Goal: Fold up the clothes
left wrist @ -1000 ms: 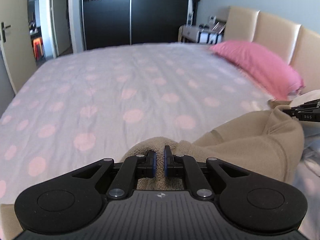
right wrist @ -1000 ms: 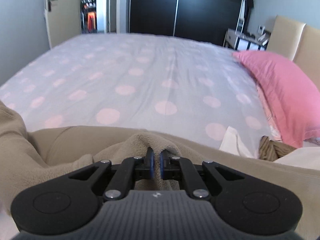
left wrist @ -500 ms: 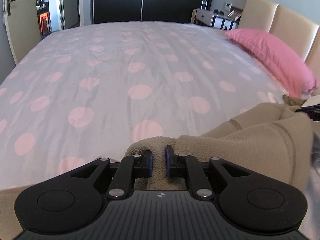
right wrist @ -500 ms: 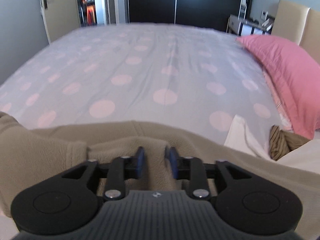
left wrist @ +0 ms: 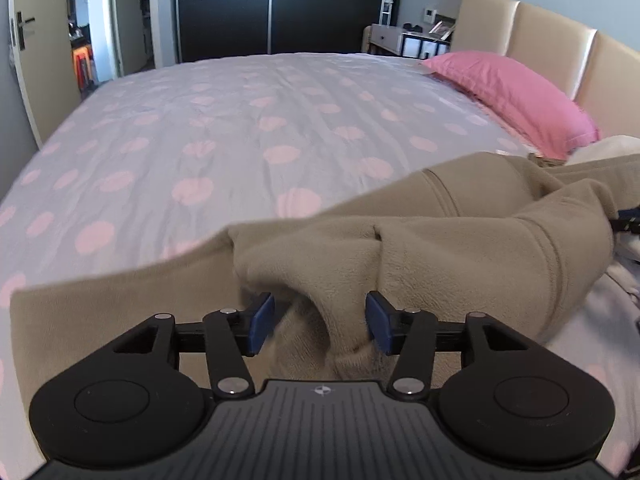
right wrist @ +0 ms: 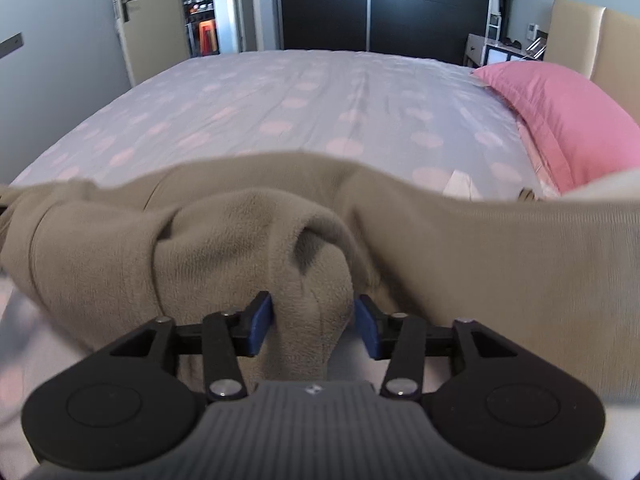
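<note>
Your left gripper [left wrist: 320, 322] stands released, jaws spread wide with a soft ridge of the beige fleece garment [left wrist: 460, 256] lying loose between them, gripped by neither pad. Your right gripper [right wrist: 314, 322] is likewise spread; a fold of the same fleece [right wrist: 240, 248] bulges up between its blue pads [right wrist: 260, 320] and brushes them, but nothing is clenched on it. The garment sprawls across the near edge of the bed, rumpled, its inner pile turned outward in places.

The step in hand looks like setting the garment down and letting go so it can be spread for the first fold. Draw both tools straight back and a little upward so the pads do not drag the pile and re-bunch the cloth. Before you re-grip, look for a real edge, a hem or a seam, rather than pinching a hump mid-fabric. Take matching points on both sides so the cloth tensions evenly.

The bed's spotted sheet [left wrist: 240, 128] is broad and gives plenty of room ahead of the garment. At the left stands an open door [right wrist: 124, 12]; straight ahead, beyond the far edge, dark wardrobe doors [left wrist: 280, 4]. At the right edge lies a pink pillow [left wrist: 512, 96] against a padded headboard [left wrist: 552, 44], with some pale cloth [right wrist: 460, 186] just beside the garment's far right end.
</note>
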A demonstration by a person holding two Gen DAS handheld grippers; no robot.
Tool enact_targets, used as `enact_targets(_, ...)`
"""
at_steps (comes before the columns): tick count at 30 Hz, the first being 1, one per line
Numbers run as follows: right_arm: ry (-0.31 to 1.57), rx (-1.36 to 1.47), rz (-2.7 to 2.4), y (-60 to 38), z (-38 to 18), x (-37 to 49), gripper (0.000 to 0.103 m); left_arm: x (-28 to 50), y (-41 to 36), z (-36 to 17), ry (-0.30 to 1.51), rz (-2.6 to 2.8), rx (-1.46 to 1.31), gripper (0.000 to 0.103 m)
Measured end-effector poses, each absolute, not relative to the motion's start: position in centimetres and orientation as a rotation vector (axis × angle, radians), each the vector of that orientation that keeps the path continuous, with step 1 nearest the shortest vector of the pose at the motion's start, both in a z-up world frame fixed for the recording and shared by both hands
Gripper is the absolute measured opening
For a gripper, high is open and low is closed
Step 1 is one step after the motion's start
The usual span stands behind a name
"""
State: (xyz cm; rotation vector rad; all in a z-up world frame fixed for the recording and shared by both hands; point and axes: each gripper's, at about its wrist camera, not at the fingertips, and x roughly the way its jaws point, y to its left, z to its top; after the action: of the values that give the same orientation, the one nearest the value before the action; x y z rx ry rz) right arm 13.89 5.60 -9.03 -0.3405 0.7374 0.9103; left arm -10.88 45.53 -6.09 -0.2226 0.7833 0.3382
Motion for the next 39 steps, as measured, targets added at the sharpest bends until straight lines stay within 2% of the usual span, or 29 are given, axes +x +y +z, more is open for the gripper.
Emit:
enact_targets(3,0.742,-0.372,0.953,4.3,-10.2,12.5,0.06,-12.5,45.0,-6.7,0.768,0.332,-0.226,0.057)
enact_targets(8,0.764,-0.396,0.979,3.2,-12.0,11.4,0.063,-14.0,44.4,-6.6,0.769,0.322,-0.206,0.06)
enact_targets(9,0.76,-0.418,0.994,3.0,-12.3,11.1,0.067,-14.4,44.3,-6.5,0.767,0.311,-0.198,0.064)
enact_targets(10,0.757,-0.44,1.01,2.9,-12.7,10.8,0.069,-14.8,44.2,-6.5,0.775,0.298,-0.195,0.072)
enact_targets(11,0.755,-0.461,1.016,2.8,-13.1,10.5,0.071,-15.2,44.2,-6.7,0.786,0.288,-0.192,0.073)
enact_targets(16,0.753,-0.537,1.037,3.3,-15.3,9.9,0.071,-15.3,43.4,-8.6,0.873,0.263,-0.11,0.073)
enact_targets(22,0.719,-0.609,1.028,3.9,-17.7,10.4,0.071,-12.0,42.1,-13.7,1.023,0.301,0.112,0.073)
enact_targets(26,0.655,-0.629,1.04,4.4,-18.7,10.6,0.071,-10.6,41.9,-15.4,1.011,0.306,0.182,0.073)
enact_targets(29,0.585,-0.639,1.067,4.8,-18.9,10.6,0.078,-10.0,41.5,-15.8,0.988,0.296,0.242,0.073)
enact_targets(33,0.547,-0.64,1.12,5.7,-19.2,10.7,0.079,-9.4,41.0,-16.1,0.951,0.279,0.306,0.069)
enact_targets(34,0.54,-0.634,1.138,6.0,-19.2,10.7,0.078,-9.3,41.0,-16.0,0.944,0.278,0.303,0.069)
enact_targets(37,0.558,-0.616,1.157,7.1,-19.2,10.7,0.067,-9.3,41.6,-15.8,0.927,0.268,0.262,0.065)
enact_targets(39,0.582,-0.597,1.17,7.4,-19.1,10.9,0.049,-9.4,42.0,-15.5,0.919,0.254,0.223,0.06)
